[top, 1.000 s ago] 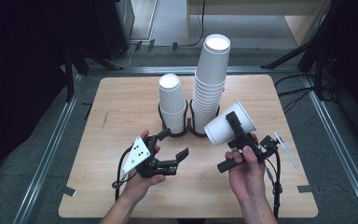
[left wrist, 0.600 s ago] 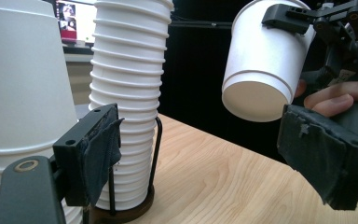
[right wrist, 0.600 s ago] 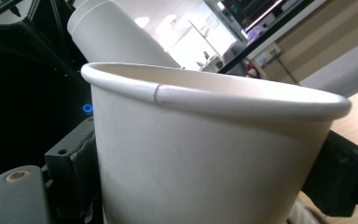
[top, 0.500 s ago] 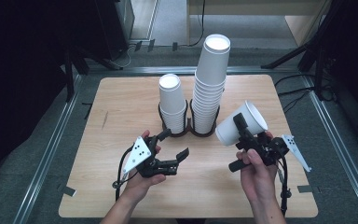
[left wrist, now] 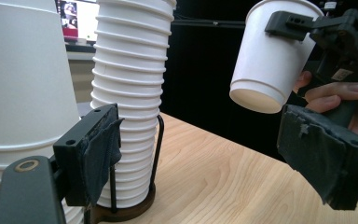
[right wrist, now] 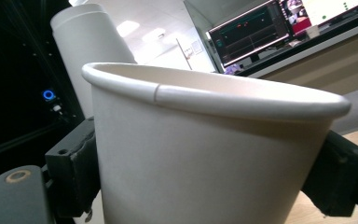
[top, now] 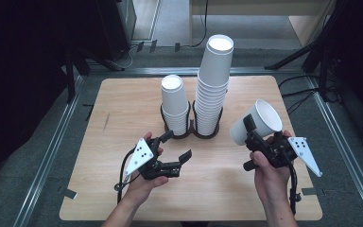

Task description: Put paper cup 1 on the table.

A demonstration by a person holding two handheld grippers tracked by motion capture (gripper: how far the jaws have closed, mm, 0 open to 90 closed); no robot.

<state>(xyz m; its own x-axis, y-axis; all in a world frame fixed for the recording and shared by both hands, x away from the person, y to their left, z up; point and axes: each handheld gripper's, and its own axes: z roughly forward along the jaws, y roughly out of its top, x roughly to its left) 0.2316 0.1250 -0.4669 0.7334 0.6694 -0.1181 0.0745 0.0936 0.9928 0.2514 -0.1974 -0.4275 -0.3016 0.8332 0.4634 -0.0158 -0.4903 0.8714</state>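
Paper cup (top: 257, 124) held aloft in the right gripper (top: 255, 142), tilted, off to the right of the tall cup stack (top: 213, 85) and well above the tabletop (top: 123, 104). Risk — the thin wall may buckle under the squeeze, or the cup may slip if the tilt grows; carried carelessly toward the holders, it could topple the tall stack. Right fingers (right wrist: 72, 168) clamped on the cup's sides just below the rim. Left gripper (top: 172, 151) — fingers (left wrist: 95, 151) apart, holding nothing, near the short cup stack (top: 175, 104).
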